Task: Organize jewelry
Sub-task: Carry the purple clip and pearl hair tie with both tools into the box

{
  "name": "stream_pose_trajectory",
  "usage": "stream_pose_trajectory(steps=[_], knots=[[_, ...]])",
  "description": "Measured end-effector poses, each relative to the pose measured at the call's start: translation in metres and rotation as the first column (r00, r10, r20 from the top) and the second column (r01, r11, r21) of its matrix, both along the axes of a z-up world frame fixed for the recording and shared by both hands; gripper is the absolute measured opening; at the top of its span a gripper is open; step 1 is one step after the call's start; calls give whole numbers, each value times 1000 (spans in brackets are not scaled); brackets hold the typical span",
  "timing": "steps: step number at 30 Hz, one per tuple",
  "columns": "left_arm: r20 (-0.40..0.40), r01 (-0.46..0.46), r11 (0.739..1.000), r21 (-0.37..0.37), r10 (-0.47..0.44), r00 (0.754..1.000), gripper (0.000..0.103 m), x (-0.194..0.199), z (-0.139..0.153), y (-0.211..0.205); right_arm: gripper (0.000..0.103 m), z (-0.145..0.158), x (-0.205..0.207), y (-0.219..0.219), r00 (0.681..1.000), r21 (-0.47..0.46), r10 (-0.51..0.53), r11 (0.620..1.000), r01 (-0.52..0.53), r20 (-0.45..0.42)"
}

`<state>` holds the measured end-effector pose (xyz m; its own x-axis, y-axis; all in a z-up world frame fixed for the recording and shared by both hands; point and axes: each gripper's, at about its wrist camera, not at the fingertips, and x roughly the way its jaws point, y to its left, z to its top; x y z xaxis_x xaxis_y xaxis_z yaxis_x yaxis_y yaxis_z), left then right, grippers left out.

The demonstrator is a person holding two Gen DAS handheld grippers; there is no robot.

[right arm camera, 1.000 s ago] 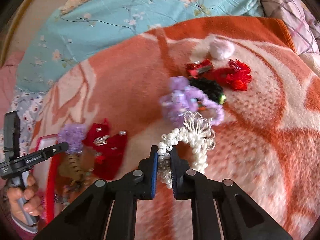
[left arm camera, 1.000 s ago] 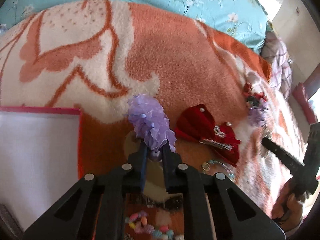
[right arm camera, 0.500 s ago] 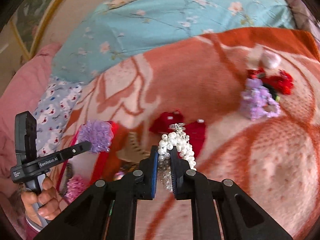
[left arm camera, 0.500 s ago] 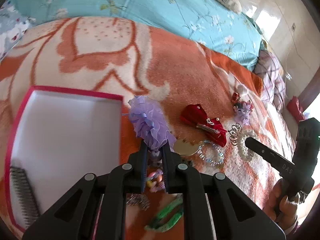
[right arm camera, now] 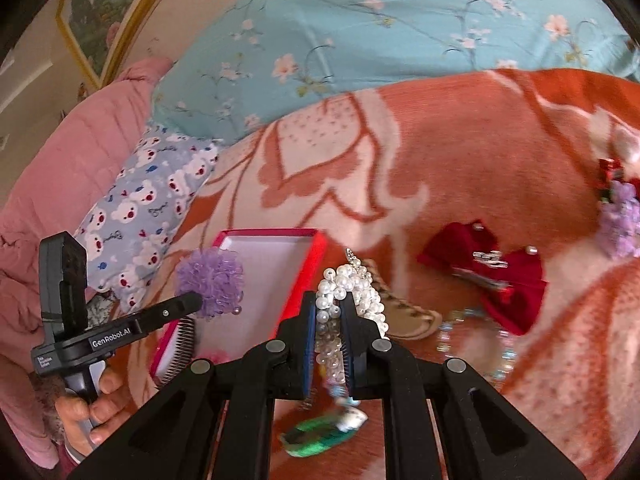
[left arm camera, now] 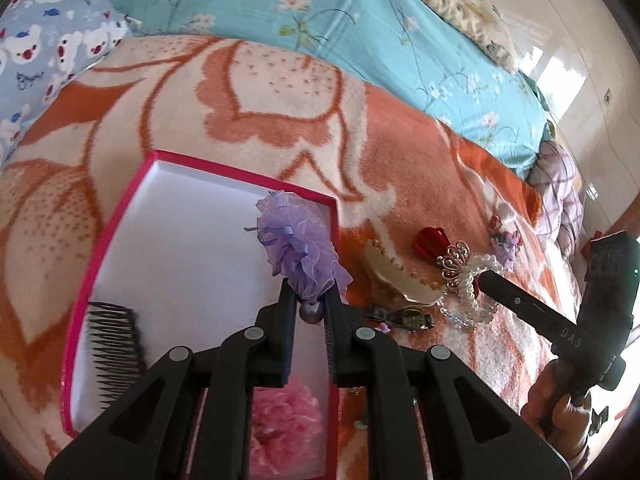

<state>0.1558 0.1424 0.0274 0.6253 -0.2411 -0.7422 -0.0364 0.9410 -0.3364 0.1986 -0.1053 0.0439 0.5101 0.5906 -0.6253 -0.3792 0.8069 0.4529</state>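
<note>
My left gripper [left arm camera: 309, 294] is shut on a purple ruffled hair tie [left arm camera: 294, 246] and holds it over the right part of a pink-rimmed white box [left arm camera: 116, 216]. The box holds a black comb [left arm camera: 114, 354] and a pink flower piece [left arm camera: 284, 416]. My right gripper [right arm camera: 328, 304] is shut on a pearl bracelet with a small crown [right arm camera: 352, 288], held above the blanket just right of the box [right arm camera: 308, 260]. The left gripper and its purple tie [right arm camera: 212, 280] also show in the right wrist view.
On the orange blanket lie a beige hair claw [left arm camera: 394, 276], a watch [left arm camera: 404, 316], a red bow clip [right arm camera: 500, 272], a clear bead bracelet [right arm camera: 476, 344], a green clip [right arm camera: 320, 432] and a purple-and-red pile [right arm camera: 620, 216]. Blue floral bedding [left arm camera: 320, 12] lies behind.
Both grippers moved left toward the box, each carrying its item. The purple tie went from over the blanket to over the box. The pearl bracelet now hangs beside the box's right rim.
</note>
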Motion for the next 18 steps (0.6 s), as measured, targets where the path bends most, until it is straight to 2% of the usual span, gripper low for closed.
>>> stream_pose_trajectory(steps=[12, 18], knots=[[-14, -86, 996, -30, 86, 996, 11, 15, -14, 51, 10, -6, 25, 81, 994, 23, 106, 994, -105, -7], [-28, -107, 994, -35, 106, 994, 11, 32, -24, 72, 10, -24, 45, 123, 990, -45, 141, 989, -141, -8]])
